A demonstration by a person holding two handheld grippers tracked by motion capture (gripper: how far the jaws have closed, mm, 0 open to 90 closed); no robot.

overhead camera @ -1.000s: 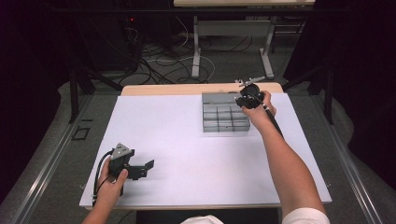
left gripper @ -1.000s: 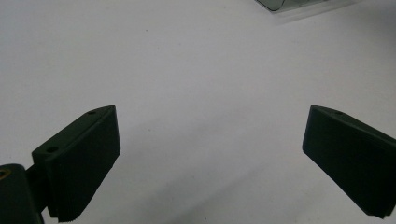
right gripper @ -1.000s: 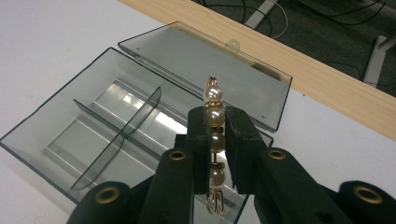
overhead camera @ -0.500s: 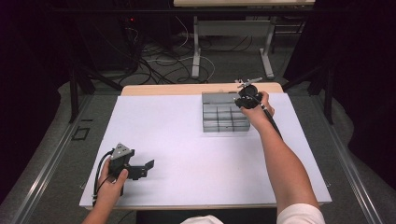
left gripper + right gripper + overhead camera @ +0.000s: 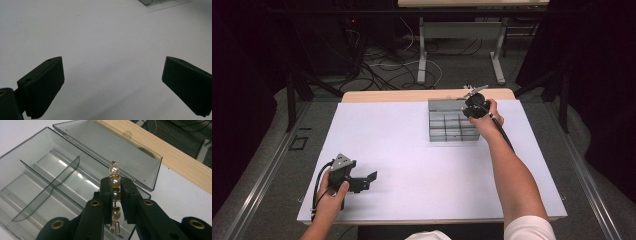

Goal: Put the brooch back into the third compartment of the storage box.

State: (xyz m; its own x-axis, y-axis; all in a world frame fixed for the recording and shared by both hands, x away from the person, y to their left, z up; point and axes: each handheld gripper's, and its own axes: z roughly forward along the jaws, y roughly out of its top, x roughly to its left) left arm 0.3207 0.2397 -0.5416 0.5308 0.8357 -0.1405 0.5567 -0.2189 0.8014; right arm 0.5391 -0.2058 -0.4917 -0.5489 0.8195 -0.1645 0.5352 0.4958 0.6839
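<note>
My right gripper (image 5: 115,185) is shut on a short strand of pearl beads (image 5: 114,171) on copper wire, held upright between its jaws. It hovers over the far right corner of a clear grey compartment box (image 5: 50,182) whose lid (image 5: 105,147) lies open behind it. In the high view the right gripper (image 5: 473,109) sits at the box's (image 5: 449,125) right edge. My left gripper (image 5: 371,178) rests low over the white table near the front left, and its jaws (image 5: 112,85) stand wide open with nothing between them.
A white sheet (image 5: 412,160) covers the table, with a strip of bare wood (image 5: 402,95) along the far edge. Cables (image 5: 382,65) and table legs lie on the floor beyond. The box's corner (image 5: 150,2) peeks in at the top of the left gripper view.
The right hand has shifted slightly at the box's right edge, still holding the beads. The left hand has kept still.
</note>
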